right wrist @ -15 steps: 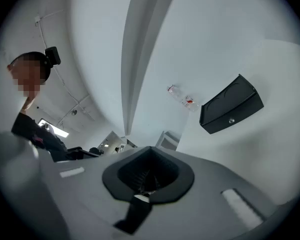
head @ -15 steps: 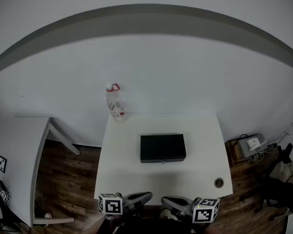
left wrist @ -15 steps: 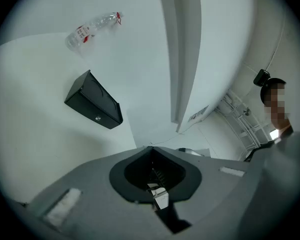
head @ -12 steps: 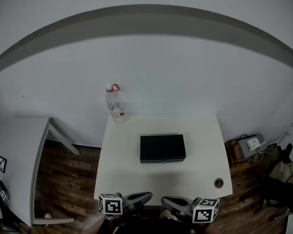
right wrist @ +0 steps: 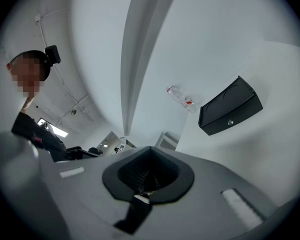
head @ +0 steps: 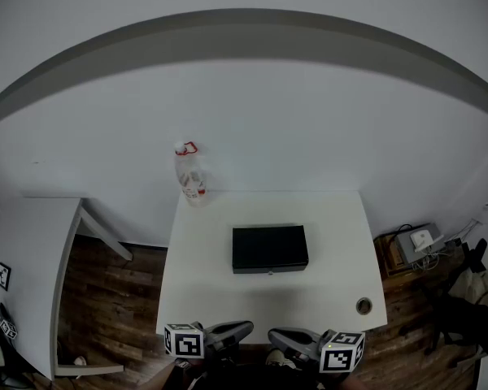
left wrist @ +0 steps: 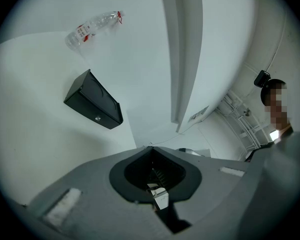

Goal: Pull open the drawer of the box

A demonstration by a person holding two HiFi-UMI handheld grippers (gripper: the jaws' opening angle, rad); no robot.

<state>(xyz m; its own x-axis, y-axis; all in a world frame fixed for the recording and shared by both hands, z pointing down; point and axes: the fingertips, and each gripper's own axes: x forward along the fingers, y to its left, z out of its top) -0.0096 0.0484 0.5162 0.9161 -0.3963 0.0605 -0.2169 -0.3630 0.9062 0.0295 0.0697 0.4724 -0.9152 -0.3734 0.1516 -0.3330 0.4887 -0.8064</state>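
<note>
A black box (head: 270, 248) lies in the middle of the white table (head: 203, 291), its drawer front with a small silver knob (head: 270, 272) facing me. The drawer looks closed. Both grippers hover at the table's near edge, well short of the box. My left gripper (head: 246, 327) and right gripper (head: 275, 333) point towards each other, jaws shut and empty. From the left gripper view, the box (left wrist: 92, 100) lies far off beyond the shut left gripper (left wrist: 151, 149). The right gripper view shows the box (right wrist: 230, 106) and its knob (right wrist: 230, 122) past the shut right gripper (right wrist: 149, 149).
A clear plastic bottle (head: 189, 173) with a red cap stands at the table's far left corner. A round cable hole (head: 363, 305) sits near the front right corner. A second white table (head: 28, 258) stands at the left, and electrical gear (head: 415, 242) lies on the wooden floor at the right.
</note>
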